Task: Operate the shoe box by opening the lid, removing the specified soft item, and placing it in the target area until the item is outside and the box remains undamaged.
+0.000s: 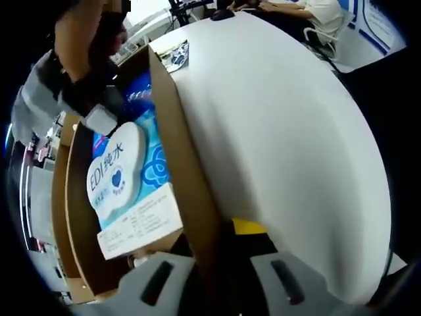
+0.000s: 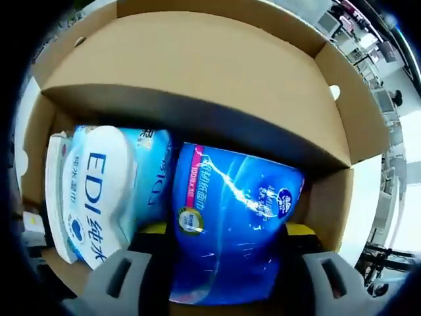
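Note:
The brown cardboard shoe box point(image 1: 72, 217) lies open on a white table. Its lid point(image 1: 191, 171) stands edge-on between the jaws of my left gripper point(image 1: 220, 280), which is shut on it. Inside lie a light-blue wipes pack with a white "EDI" flap point(image 1: 118, 174) and a dark-blue soft pack point(image 1: 139, 92). My right gripper point(image 1: 100, 117) reaches into the box from the upper left, held by a person's hand. In the right gripper view the dark-blue soft pack point(image 2: 230, 217) fills the gap of my right gripper point(image 2: 227, 280), both jaws pressed on its sides. The wipes pack point(image 2: 99, 191) lies to its left, and the lid point(image 2: 197, 72) leans over both.
The white table point(image 1: 283, 131) stretches to the right of the box. A dark printed item point(image 1: 174, 56) lies near the box's far corner and a dark mouse point(image 1: 222, 14) at the table's far end. A seated person point(image 1: 309, 13) is beyond it.

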